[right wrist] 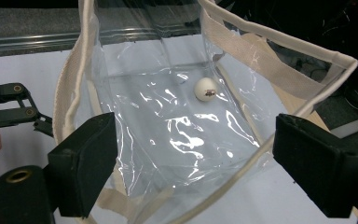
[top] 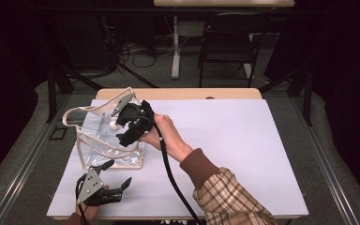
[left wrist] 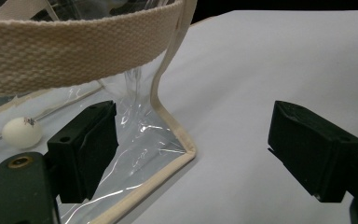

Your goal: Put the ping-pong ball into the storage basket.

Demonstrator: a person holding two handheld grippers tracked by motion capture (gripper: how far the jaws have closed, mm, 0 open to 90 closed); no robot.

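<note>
R gripper jaws apart, empty, over clear bag; ball inside. L gripper apart beside bag's corner. Risk: retreating R snags rim, tips bag.

You are working in a lab or recording studio, not a home. Black curtains close off the space on both sides, and the floor is grey carpet. Your bench is covered by a plain white sheet and stands on its own. Behind it, loose cables lie on the floor beside a black chair and the white leg of a second table.
</note>
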